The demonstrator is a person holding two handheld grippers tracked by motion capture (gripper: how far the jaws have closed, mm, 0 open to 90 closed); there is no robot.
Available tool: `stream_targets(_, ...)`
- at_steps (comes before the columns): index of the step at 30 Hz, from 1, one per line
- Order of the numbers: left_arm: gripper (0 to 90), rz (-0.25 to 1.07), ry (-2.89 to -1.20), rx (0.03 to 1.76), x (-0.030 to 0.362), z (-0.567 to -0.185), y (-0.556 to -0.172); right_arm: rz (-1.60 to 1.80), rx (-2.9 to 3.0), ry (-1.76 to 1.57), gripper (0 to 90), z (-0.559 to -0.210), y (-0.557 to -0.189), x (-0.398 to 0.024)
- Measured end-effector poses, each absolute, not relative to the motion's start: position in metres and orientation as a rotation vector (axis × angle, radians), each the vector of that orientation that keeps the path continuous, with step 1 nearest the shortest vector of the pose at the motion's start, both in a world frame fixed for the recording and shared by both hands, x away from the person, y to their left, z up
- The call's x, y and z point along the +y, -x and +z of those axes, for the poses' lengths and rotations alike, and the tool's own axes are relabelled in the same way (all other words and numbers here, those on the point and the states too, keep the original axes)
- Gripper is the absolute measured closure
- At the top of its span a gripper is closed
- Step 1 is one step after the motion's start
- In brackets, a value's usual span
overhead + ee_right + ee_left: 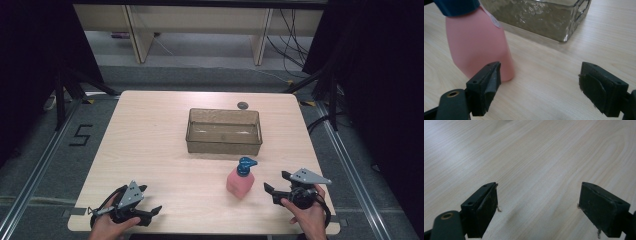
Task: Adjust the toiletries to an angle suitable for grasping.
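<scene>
At the near edge of the table (150, 135), the left gripper (150, 200) sits well to the left of the pink bottle (240, 183), its jaws spread wide with nothing but bare wood between them. The right gripper (275, 185) is just to the right of the bottle, close to it yet not touching, and its jaws also stand wide apart and hold nothing; in the right gripper view the bottle (477, 48) stands upright beside the left jaw. The bottle carries a blue pump top (245, 166). Just beyond the bottle rests a clear rectangular tub (223, 145), and behind that tub, near the table's far edge, lies a small dark round disc (243, 105).
</scene>
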State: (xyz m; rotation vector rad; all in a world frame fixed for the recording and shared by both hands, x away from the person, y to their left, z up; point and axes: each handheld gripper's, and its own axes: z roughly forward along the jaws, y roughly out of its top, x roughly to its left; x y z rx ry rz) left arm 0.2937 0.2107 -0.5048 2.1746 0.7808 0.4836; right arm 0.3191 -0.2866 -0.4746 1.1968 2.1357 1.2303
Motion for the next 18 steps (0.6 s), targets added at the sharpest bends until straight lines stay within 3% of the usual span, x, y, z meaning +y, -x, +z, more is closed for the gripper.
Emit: stream_targets(18,15.2,0.475,-2.162,0.782,0.210,-0.505,-0.293,1.360,2.137,-1.120,16.9,-0.470,-0.307,-0.274)
